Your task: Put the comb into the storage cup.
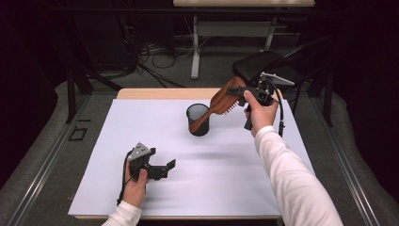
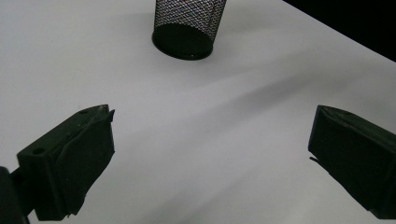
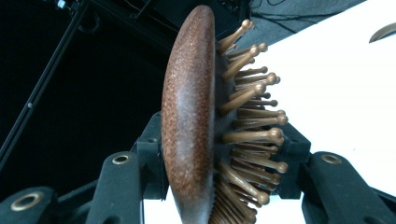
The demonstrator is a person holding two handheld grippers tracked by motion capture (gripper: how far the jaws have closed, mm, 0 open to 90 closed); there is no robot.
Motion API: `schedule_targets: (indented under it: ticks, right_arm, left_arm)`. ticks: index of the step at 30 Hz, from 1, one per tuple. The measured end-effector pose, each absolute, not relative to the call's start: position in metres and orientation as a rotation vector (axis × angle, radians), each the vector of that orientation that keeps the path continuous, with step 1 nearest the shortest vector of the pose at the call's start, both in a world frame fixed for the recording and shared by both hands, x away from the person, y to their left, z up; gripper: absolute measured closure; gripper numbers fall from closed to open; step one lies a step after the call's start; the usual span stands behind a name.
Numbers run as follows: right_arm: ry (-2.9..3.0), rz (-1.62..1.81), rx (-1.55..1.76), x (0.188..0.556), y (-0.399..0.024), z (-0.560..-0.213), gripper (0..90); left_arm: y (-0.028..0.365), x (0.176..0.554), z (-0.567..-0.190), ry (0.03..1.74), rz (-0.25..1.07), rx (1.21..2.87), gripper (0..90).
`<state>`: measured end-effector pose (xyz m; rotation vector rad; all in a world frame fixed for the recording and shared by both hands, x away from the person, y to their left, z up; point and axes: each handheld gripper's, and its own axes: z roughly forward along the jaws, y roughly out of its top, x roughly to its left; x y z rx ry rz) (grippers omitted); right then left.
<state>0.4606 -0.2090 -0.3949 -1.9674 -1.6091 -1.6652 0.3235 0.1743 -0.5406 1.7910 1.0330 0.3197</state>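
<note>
The head of a wooden hairbrush (image 1: 221, 100) is clamped between the closed jaws of the right gripper (image 1: 240, 91), handle slanting into the black mesh cup (image 1: 197, 120). The left gripper (image 1: 162, 168) is held wide open and empty above the white table (image 1: 226, 179).

No readable text, label or number on any surface (brush and cup included); none legible.

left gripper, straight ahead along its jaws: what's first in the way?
Probably the black mesh cup. The left gripper is open over bare white table, and the cup stands beyond, slightly left of centre. Depth is unclear, so it might pass just beside it.
</note>
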Motion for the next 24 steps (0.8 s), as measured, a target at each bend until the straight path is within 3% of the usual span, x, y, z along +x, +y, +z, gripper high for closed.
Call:
schedule_targets:
  ticks: [24]
  right_arm:
    - [-1.585, -1.734, -2.044, 0.47, -0.213, -0.376, 48.7]
  left_arm:
    - [0.176, 0.324, -0.541, 1.044, 0.314, 1.785, 0.3]
